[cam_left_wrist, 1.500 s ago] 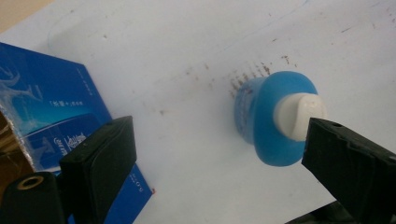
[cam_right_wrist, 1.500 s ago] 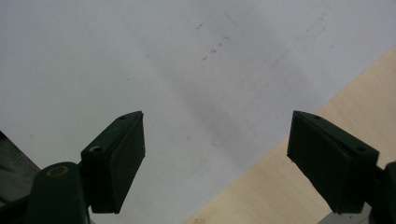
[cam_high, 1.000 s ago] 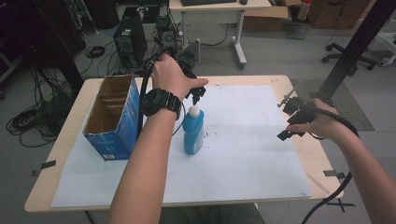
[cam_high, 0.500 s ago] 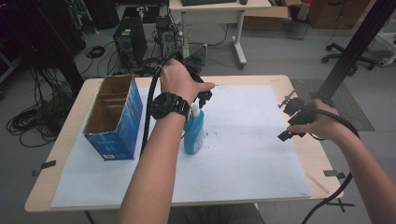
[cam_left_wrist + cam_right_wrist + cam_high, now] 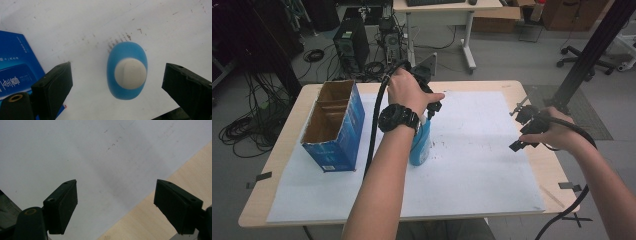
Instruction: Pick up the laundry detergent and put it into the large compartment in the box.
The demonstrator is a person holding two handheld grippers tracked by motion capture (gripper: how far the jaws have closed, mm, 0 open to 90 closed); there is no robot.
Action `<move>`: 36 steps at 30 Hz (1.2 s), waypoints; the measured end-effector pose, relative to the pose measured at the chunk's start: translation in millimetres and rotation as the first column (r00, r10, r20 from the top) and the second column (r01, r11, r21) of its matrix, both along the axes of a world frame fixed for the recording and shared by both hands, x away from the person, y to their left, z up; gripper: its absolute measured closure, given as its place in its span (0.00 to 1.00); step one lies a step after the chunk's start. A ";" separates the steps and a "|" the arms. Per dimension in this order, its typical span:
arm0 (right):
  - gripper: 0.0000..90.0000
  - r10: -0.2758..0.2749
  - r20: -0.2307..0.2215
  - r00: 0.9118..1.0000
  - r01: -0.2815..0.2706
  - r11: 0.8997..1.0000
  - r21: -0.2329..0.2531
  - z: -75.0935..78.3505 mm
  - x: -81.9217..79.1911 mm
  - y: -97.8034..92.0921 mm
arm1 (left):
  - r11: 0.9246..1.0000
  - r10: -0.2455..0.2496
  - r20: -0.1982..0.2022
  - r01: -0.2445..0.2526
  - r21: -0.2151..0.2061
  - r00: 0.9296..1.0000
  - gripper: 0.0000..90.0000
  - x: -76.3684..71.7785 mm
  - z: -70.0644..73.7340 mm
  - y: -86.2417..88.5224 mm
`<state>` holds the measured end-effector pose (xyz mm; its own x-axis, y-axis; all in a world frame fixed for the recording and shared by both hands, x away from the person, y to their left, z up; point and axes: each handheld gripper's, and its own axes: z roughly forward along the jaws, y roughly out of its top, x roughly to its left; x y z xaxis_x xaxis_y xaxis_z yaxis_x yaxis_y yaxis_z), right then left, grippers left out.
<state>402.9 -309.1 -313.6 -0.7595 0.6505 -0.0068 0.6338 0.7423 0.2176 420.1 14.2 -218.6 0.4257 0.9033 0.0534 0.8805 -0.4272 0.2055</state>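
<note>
A blue bottle (image 5: 421, 145) with a white cap (image 5: 130, 73) stands upright on the white paper, right of the blue box. My left gripper (image 5: 432, 108) hangs directly over it and points down. In the left gripper view the bottle (image 5: 126, 52) is seen from above between the jaws of my left gripper (image 5: 117, 75), which are wide open and clear of it. My right gripper (image 5: 519, 129) is held open near the table's right edge. In the right gripper view, my right gripper (image 5: 116, 188) has nothing between its jaws, only paper and bare wood below.
An open-topped blue cardboard box (image 5: 334, 125) stands at the table's left, close to the bottle, and its side shows as a blue box (image 5: 17, 72). White paper (image 5: 482, 165) covers most of the wooden table (image 5: 557, 190). Desks, cables and a computer stand on the floor beyond.
My left hand and gripper have shifted slightly right and nearer, settling over the bottle's cap. The right gripper has not moved.
</note>
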 end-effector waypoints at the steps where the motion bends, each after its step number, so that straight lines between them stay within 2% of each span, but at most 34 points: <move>1: 0.21 0.002 0.001 1.000 -0.002 1.000 0.002 -0.3 0.1 0.1 | 1.000 0.001 0.000 -0.001 -0.002 1.000 0.11 -0.3 -0.9 -0.3; 21: 0.21 0.003 0.000 1.000 -0.003 1.000 0.004 -2.7 -1.1 1.9 | 1.000 -0.006 -0.027 0.006 0.001 1.000 0.11 -1.1 -21.4 -7.0; 36: 0.21 0.003 -0.004 1.000 -0.003 1.000 0.002 -4.0 -1.5 1.7 | 1.000 -0.008 -0.045 0.009 0.011 0.999 0.11 0.5 -31.2 -8.5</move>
<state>401.3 -307.4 -317.6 -0.7613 0.6484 -0.0023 0.6326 0.7435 0.2169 420.6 5.7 -249.8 0.4356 0.8991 0.0440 0.8851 -0.4367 0.1612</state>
